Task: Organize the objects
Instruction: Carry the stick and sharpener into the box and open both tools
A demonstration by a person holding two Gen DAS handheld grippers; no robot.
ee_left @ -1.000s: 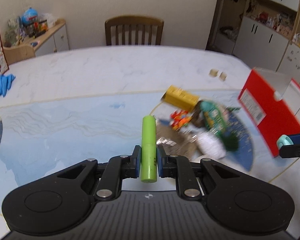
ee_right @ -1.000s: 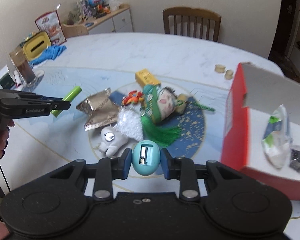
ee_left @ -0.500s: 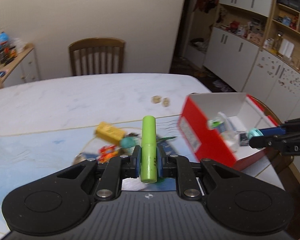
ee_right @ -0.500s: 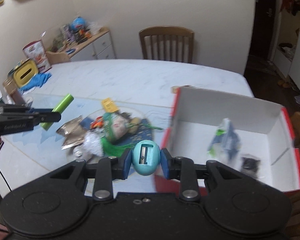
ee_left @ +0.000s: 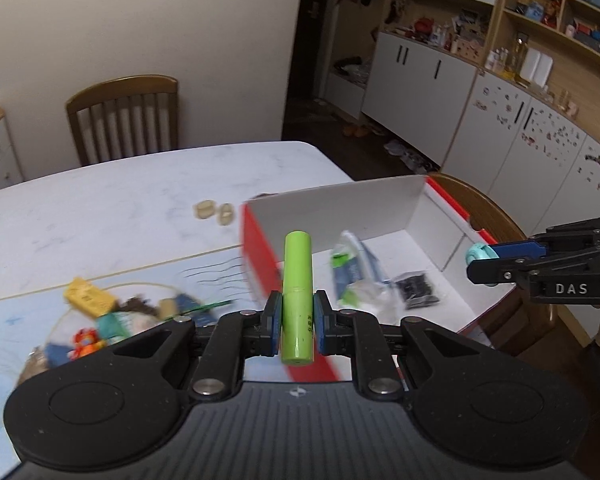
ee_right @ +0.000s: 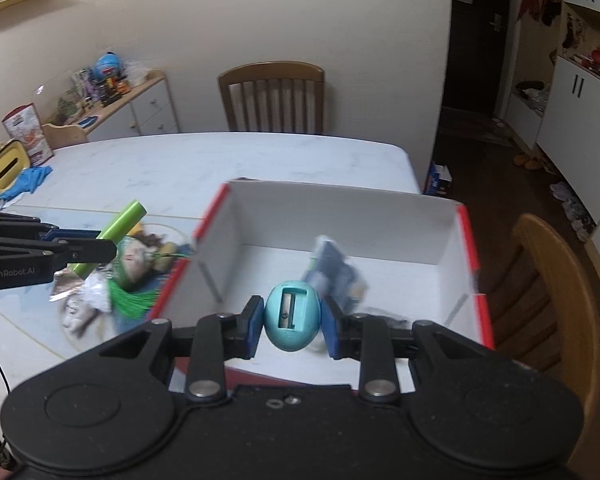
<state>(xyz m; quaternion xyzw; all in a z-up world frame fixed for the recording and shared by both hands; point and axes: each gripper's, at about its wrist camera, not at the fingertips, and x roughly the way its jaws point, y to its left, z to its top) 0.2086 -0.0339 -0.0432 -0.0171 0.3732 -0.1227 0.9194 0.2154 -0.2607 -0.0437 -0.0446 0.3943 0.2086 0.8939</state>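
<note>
My left gripper (ee_left: 296,320) is shut on a lime green cylinder (ee_left: 297,296), which stands up between the blue pads over the near left wall of the red box (ee_left: 260,264). In the right wrist view that cylinder (ee_right: 124,222) hangs left of the box (ee_right: 470,248). My right gripper (ee_right: 292,326) is shut on a teal egg-shaped pencil sharpener (ee_right: 292,316), above the box's white inside. From the left wrist view the sharpener (ee_left: 478,254) sits at the box's right rim. A clear packet (ee_left: 356,276) and a small black bag (ee_left: 416,290) lie in the box.
A pile of small toys (ee_left: 112,316) lies on the blue mat (ee_left: 16,328) left of the box, with a yellow block (ee_left: 86,296) among them. Two tan discs (ee_left: 214,212) rest on the white table. Wooden chairs (ee_right: 274,96) stand at the far side and right of the box.
Both grippers have swung right from over the toy pile to the red box, each keeping its object. The box now fills the middle of both views.
</note>
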